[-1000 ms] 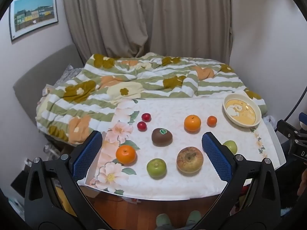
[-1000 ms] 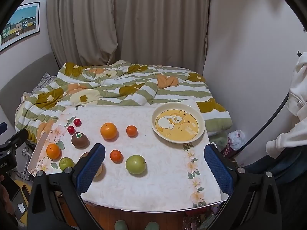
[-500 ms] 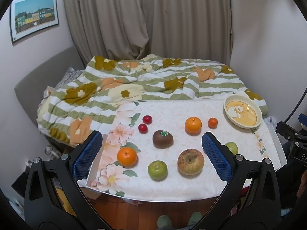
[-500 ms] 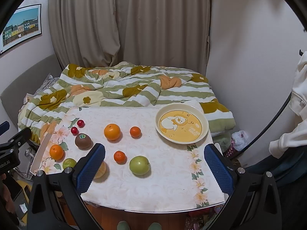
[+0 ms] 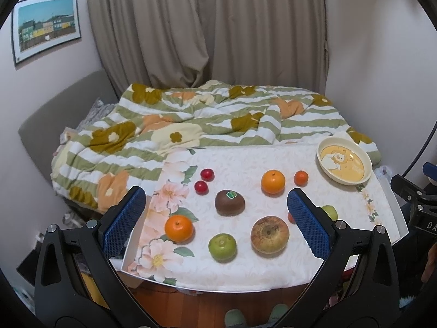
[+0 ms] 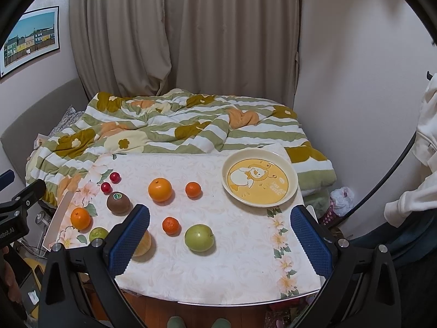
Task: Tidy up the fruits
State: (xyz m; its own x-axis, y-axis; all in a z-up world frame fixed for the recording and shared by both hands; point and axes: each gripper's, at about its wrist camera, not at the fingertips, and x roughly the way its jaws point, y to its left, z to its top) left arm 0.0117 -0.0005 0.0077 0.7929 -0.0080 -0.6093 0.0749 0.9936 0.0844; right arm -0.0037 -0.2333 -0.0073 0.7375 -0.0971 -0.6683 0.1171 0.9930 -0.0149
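Several fruits lie on a floral-clothed table (image 6: pixel 218 273): a large orange (image 6: pixel 160 189), small tangerines (image 6: pixel 193 189) (image 6: pixel 170 225), a green apple (image 6: pixel 199 237), a brown kiwi (image 6: pixel 118 203), two red cherries (image 6: pixel 110 182), another orange (image 6: pixel 80 218). The left wrist view shows the kiwi (image 5: pixel 229 202), a brownish apple (image 5: pixel 269 234), a small green fruit (image 5: pixel 222 246) and an orange (image 5: pixel 179 228). A cream plate with a duck picture (image 6: pixel 259 181) stands empty at the back right. My left gripper (image 5: pixel 215 218) and right gripper (image 6: pixel 221 235) are open, empty, held above the table's front.
A bed with a green striped flowered quilt (image 6: pixel 169 125) lies right behind the table. Curtains (image 6: pixel 185 32) hang at the back, a wall stands on the right. White clothing (image 6: pixel 426 142) hangs at the far right. The table's front edge (image 6: pixel 218 302) is near me.
Both grippers have drifted slightly, so the table sits a little lower and farther right in both views. No fruit has moved. Both grippers stay open.
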